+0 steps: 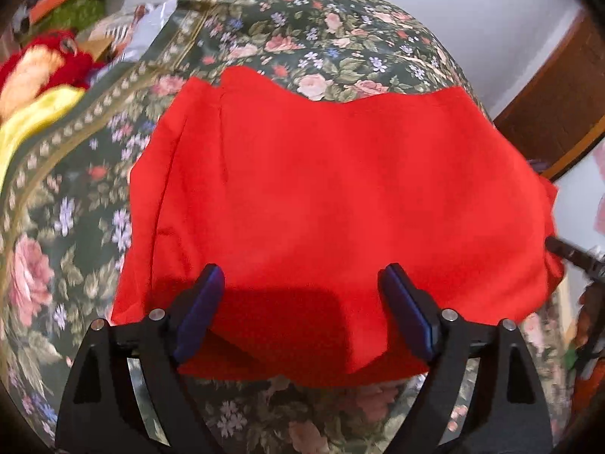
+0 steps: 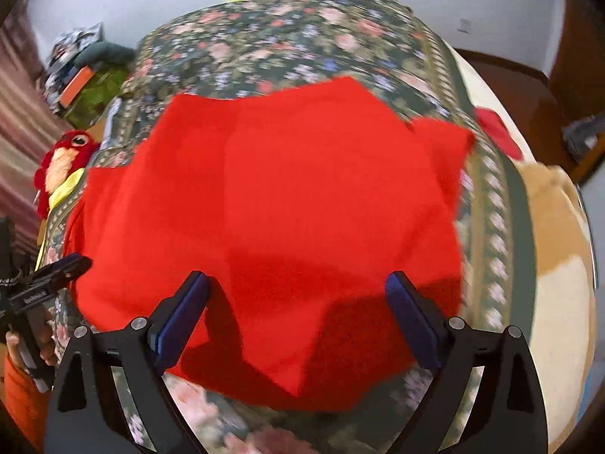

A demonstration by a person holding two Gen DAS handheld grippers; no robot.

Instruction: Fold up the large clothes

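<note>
One red garment [image 1: 332, 196] lies spread flat on the flowered bedspread [image 1: 302, 30]. Left gripper [image 1: 302, 310] hovers over its near edge, jaws wide, gripping nothing. Right gripper [image 2: 298, 314] likewise released. One red plush toy [image 2: 62, 162] sits bedside.

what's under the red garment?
The red fabric garment lies on a dark green floral bedspread, visible all around it. Whatever lies directly beneath the cloth is covered.

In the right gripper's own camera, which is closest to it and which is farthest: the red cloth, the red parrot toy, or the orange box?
1. Red cloth, right beneath the right gripper, between its open fingers.
2. Red parrot toy, off to the left at the bed's edge.
3. Orange box, farther back on the left.
</note>
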